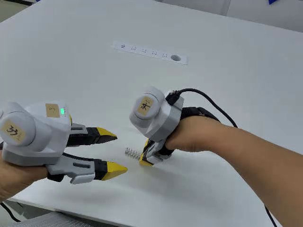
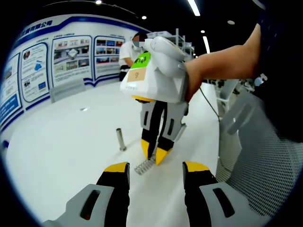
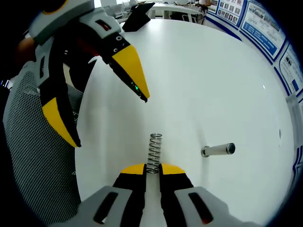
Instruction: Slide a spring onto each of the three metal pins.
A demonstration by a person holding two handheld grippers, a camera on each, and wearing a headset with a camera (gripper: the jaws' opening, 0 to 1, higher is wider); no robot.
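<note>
Right gripper (image 3: 153, 169) is clenched on a small coiled steel-wire spring (image 3: 154, 149). Its jaws pinch one end, and the rest of the coil sticks straight out past the yellow tips. The short silver metal pin (image 3: 218, 150) is my ref point for everything else. The spring is near the pin but apart from it, so not on it yet.

In the left gripper view the pin (image 2: 121, 139) stands upright on the flat white table (image 2: 61, 142). The right gripper (image 2: 156, 153) points down just beside the pin. The spring (image 2: 144, 165) pokes out low over the tabletop, on the camera side of the pin. Can't tell if its free end touches the table tbh.

Left gripper (image 2: 156, 170) is released, jaws wide apart w/ nothing between them. It's aimed at the spring and sits further from the pin than the spring does. You can also see the left gripper (image 3: 110, 119) coming in from the left of the right gripper view.

Head view: the spring (image 1: 132, 152) lies between the left gripper (image 1: 120, 152) and the right gripper (image 1: 146, 161). A black cable (image 1: 208, 97) runs off the back of the right one.

Bg in the left gripper view: blue-trimmed white display boards (image 2: 71, 56) on the wall, well behind the pin.
</note>
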